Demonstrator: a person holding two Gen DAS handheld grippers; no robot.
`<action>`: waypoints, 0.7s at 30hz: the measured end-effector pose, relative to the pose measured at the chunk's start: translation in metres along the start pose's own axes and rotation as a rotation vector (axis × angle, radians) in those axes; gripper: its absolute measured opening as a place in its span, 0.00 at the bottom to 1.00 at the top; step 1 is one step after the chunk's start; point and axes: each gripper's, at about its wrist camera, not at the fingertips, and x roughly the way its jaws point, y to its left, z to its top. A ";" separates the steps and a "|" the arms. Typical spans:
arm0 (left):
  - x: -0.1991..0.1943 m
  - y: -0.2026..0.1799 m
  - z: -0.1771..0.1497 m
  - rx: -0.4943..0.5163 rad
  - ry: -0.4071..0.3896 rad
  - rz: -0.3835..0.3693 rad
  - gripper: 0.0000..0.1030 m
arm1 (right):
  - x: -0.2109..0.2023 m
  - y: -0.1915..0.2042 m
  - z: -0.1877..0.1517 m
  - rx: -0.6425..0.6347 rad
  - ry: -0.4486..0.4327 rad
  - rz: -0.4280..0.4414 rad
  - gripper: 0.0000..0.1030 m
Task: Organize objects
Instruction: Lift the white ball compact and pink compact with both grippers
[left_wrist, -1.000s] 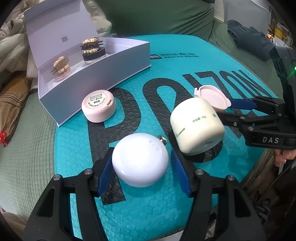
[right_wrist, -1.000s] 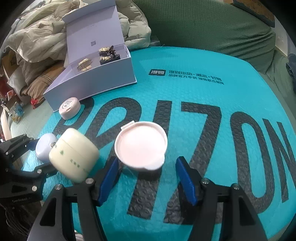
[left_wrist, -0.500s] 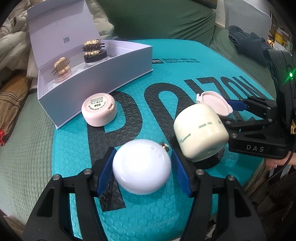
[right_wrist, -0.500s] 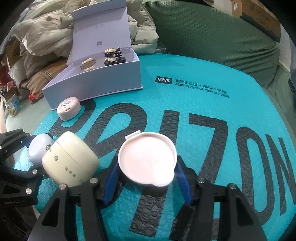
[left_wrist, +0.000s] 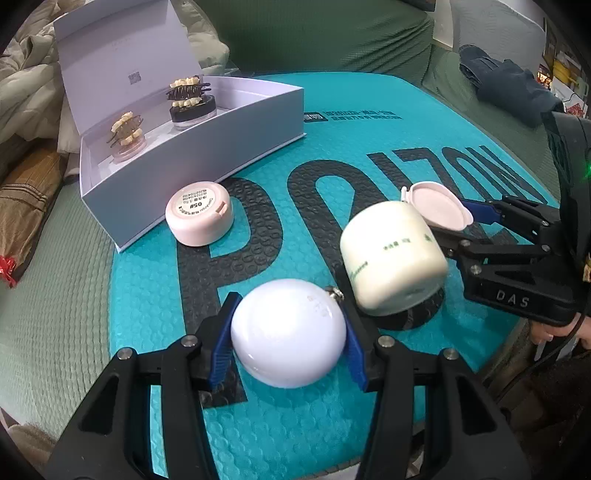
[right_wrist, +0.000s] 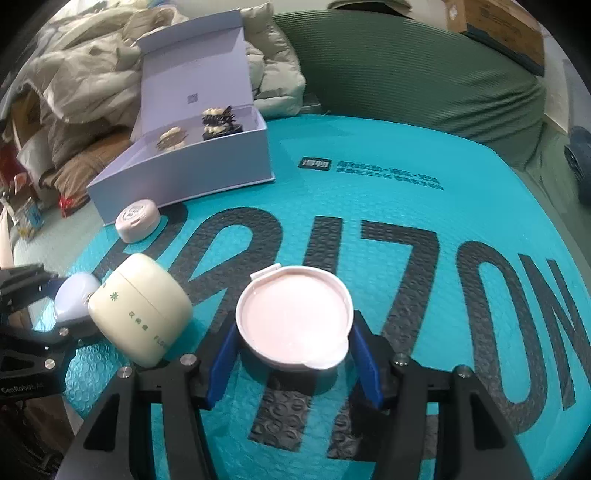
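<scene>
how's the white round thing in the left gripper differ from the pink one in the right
The white round case is a closed, smooth dome with a small metal clasp; the pink dish is shallow with a flat top, a rim and a tab. The case looks thicker, the dish flatter. Both are round and each is clamped by a hand-held gripper, left and right.

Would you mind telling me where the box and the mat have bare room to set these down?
The box has bare floor right of the black jar. The mat is bare on its printed half, right of the pink dish. It is crowded around the cream jar, white ball and pink compact.
</scene>
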 end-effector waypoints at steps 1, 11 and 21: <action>-0.001 0.000 -0.001 -0.003 0.001 -0.002 0.48 | -0.001 -0.002 0.000 0.009 -0.002 0.001 0.57; -0.012 0.004 -0.001 -0.019 0.001 -0.003 0.48 | -0.015 -0.003 0.006 0.035 -0.016 0.020 0.57; -0.023 0.014 0.004 -0.042 0.004 0.011 0.48 | -0.025 0.007 0.010 0.029 0.020 0.056 0.57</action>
